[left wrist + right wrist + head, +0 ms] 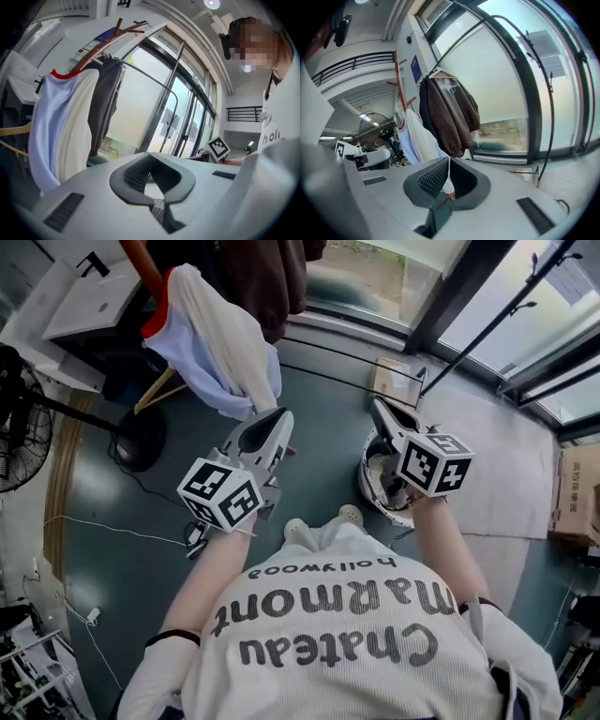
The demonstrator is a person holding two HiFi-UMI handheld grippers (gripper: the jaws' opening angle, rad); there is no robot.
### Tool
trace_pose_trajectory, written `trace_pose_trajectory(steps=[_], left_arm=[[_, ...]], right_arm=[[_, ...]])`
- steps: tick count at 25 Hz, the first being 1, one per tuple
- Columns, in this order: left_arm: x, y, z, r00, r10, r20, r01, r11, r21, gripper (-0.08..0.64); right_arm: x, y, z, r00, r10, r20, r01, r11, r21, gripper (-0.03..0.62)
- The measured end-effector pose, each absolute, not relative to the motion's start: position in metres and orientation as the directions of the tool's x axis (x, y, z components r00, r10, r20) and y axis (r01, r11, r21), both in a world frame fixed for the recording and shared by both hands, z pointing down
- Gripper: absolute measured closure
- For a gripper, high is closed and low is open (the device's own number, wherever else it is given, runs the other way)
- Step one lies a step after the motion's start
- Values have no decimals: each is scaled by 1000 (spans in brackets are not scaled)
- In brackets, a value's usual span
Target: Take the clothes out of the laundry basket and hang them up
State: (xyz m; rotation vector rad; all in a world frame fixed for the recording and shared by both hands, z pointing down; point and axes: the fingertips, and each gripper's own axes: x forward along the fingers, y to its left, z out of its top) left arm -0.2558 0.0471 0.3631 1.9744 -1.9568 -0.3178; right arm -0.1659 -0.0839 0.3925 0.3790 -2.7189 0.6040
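We are holding two claws out in front of our tummy. The left claw (279,418) is pinched shut with nothing in it. The right claw (377,409) is pinched shut with nothing in it too. We think they are closed because there is nothing to carry right now.

Just under the right claw, the basket (366,486) is sitting on the floor (319,427) near our feet. That makes it easy to reach down into. Some pale cloth (382,470) is lying inside it, so we think more clothes are waiting to come out. To grab that cloth, the right claw is going to need to open first and dip down.

A bit farther off, past the left claw, a white and blue top (220,348) with a red neck is hanging on the coat rack (108,37). It is hanging up high, so it is not touching the floor and is falling nice and straight. Beside it a brown jacket (450,117) is hanging the same way.

Farthest away, light is coming in through the big window (501,79). A fan (14,437) is standing off to the side, well apart from the basket.
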Motion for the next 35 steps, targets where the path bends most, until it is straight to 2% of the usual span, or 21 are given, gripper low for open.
trace_pose_trajectory(steps=[6,13,21,27,35], left_arm=[[-212,-12,371,55,-993,109,-927,-10,374,551],[-131,-97,375,122,-992,22,-887,-99,452,551],[-66,-162,402,176,-981,87,-888,-120,444,551],[-49,-182,447,208,-968,138,-871,-119,477,551],[-46,-206,546,298,-926,233,-864,-158,479,551]], right_arm=[[-100,-140,396,-890,-245,386,-389,849,-358,560],[1,-221,412,-851,-312,422,-478,793,-378,560],[92,-284,444,-823,-377,425,-554,699,-453,560],[122,-302,507,-790,-389,474,-608,593,-528,560],[121,-284,625,-743,-286,605,-652,514,-558,558]])
